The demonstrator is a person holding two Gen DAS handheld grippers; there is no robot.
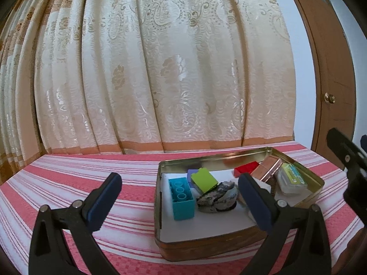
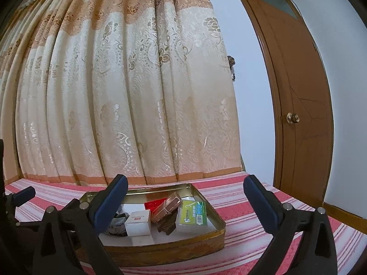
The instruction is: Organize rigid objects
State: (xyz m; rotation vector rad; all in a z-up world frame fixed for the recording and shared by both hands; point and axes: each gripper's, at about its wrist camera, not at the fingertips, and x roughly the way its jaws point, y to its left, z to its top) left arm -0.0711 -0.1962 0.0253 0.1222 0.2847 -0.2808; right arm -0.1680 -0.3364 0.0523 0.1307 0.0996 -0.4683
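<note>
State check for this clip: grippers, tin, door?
left gripper: open, holding nothing.
right gripper: open, holding nothing.
metal tin: lidless, upright, holding the teal brick and other small objects.
wooden door: shut.

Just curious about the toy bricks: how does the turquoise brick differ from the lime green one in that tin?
The turquoise brick lies with its open, hollow side up, showing round tubes; the lime green brick shows a smooth face. The turquoise brick rests on the tin's white floor, while the lime green brick leans tilted on other pieces. The turquoise brick sits nearer the tin's left wall. Both are plastic building bricks inside the same tin.
</note>
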